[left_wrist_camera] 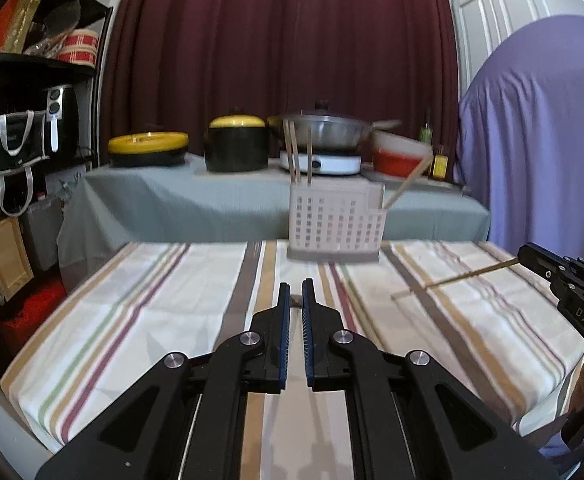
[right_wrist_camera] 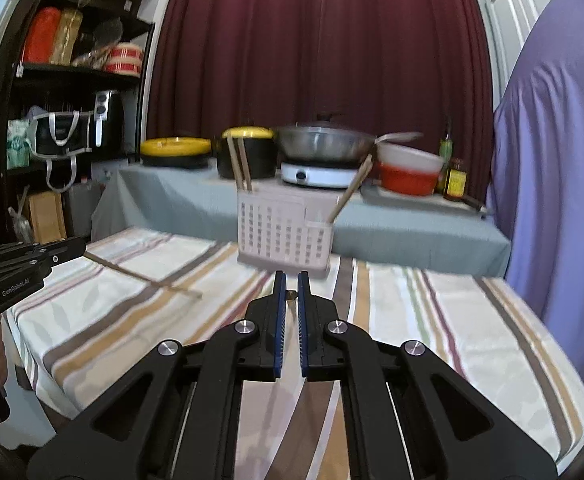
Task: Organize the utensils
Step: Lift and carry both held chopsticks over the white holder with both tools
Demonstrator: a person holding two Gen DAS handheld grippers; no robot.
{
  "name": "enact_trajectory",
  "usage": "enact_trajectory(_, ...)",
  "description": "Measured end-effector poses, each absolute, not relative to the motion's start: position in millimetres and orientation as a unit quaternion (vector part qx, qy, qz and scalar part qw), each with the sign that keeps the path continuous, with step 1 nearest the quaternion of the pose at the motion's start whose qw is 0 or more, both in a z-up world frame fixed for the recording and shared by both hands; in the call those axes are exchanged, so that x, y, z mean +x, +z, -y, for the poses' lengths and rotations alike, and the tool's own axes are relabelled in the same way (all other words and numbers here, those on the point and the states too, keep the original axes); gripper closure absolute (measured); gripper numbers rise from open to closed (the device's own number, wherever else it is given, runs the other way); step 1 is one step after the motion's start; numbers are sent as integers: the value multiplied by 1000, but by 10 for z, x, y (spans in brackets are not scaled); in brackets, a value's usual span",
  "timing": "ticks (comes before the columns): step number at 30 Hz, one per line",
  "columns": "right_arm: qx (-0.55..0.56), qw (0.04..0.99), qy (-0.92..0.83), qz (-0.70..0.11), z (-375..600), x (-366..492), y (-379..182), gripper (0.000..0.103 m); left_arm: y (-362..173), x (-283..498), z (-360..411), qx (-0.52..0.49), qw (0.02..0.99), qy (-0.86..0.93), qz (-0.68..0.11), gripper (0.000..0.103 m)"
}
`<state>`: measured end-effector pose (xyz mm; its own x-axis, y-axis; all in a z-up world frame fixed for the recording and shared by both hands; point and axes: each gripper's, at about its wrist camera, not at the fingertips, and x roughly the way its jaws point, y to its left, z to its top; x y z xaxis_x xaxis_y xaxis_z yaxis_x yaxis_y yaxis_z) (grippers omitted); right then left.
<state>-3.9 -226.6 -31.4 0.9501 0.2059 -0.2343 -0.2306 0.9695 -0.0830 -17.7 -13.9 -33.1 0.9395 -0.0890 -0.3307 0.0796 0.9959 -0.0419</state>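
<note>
A white perforated utensil holder (left_wrist_camera: 336,220) (right_wrist_camera: 283,230) stands at the far edge of the striped table, with three wooden chopsticks (left_wrist_camera: 296,152) (right_wrist_camera: 239,164) standing in it. My left gripper (left_wrist_camera: 296,294) is shut on a wooden chopstick, seen end-on between its pads; in the right wrist view the left gripper (right_wrist_camera: 79,246) holds that chopstick (right_wrist_camera: 143,276) slanting over the cloth. My right gripper (right_wrist_camera: 291,286) is shut on another chopstick end; in the left wrist view the right gripper (left_wrist_camera: 526,258) holds that chopstick (left_wrist_camera: 452,280) out to the left.
A striped tablecloth (left_wrist_camera: 151,300) covers the near table. Behind it a grey-clothed table (left_wrist_camera: 171,196) carries yellow-lidded black pots (left_wrist_camera: 235,144), a wok on a burner (left_wrist_camera: 324,136), a red-and-white bowl (left_wrist_camera: 400,156) and bottles. A dark shelf (left_wrist_camera: 19,120) stands left; purple cloth (left_wrist_camera: 532,140) hangs right.
</note>
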Motion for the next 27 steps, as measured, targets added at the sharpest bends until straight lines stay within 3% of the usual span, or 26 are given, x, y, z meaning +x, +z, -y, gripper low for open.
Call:
enact_trajectory(9,-49,989,114,-76,2304,-96,48,97,78,-228,105,-18,990,-47,-133,96)
enact_trajectory(27,-43,990,121,-56,2345,120,338,97,405,-101,171,-8,992,-50,-112,96)
